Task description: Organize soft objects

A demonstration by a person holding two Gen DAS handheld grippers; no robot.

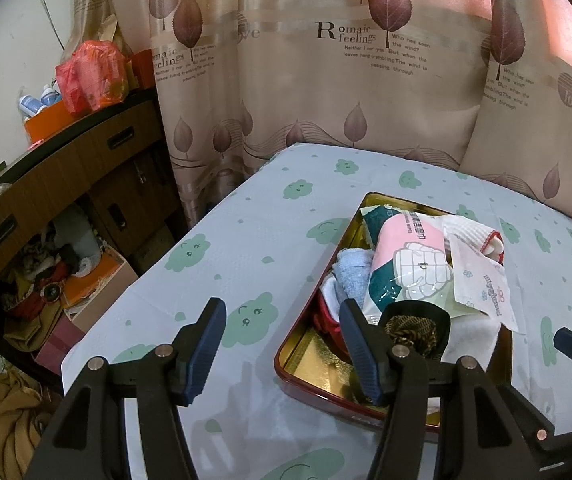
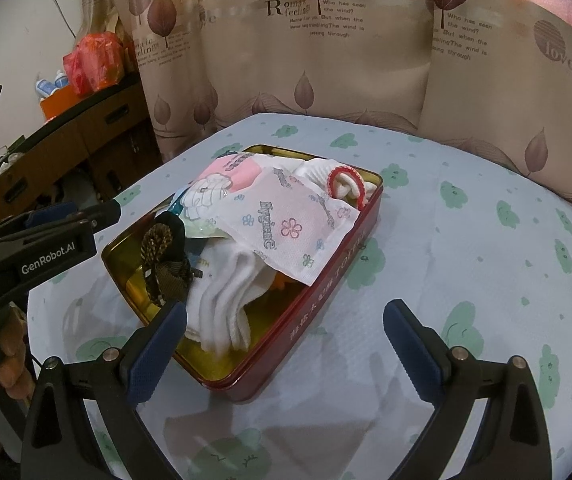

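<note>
A red tin [image 2: 326,308] with a gold inside sits on the table, piled with soft things. On top lie a pink tissue pack [image 2: 222,176], a white flower-print packet [image 2: 286,224], folded white cloths [image 2: 226,300], a white glove with a red cuff [image 2: 346,184] and a dark pouch with a gold chain [image 2: 166,256]. A blue towel [image 1: 352,276] shows under the pack. My left gripper [image 1: 282,348] is open over the tin's near left corner and holds nothing. My right gripper [image 2: 284,352] is open at the tin's near right side, also holding nothing.
The table [image 1: 246,248] wears a pale cloth with green clouds. A leaf-print curtain [image 1: 326,80] hangs close behind it. At the left stands a wooden cabinet [image 1: 66,168] with a red bag [image 1: 90,76] on top and clutter below. A hand [image 2: 10,364] grips the left tool.
</note>
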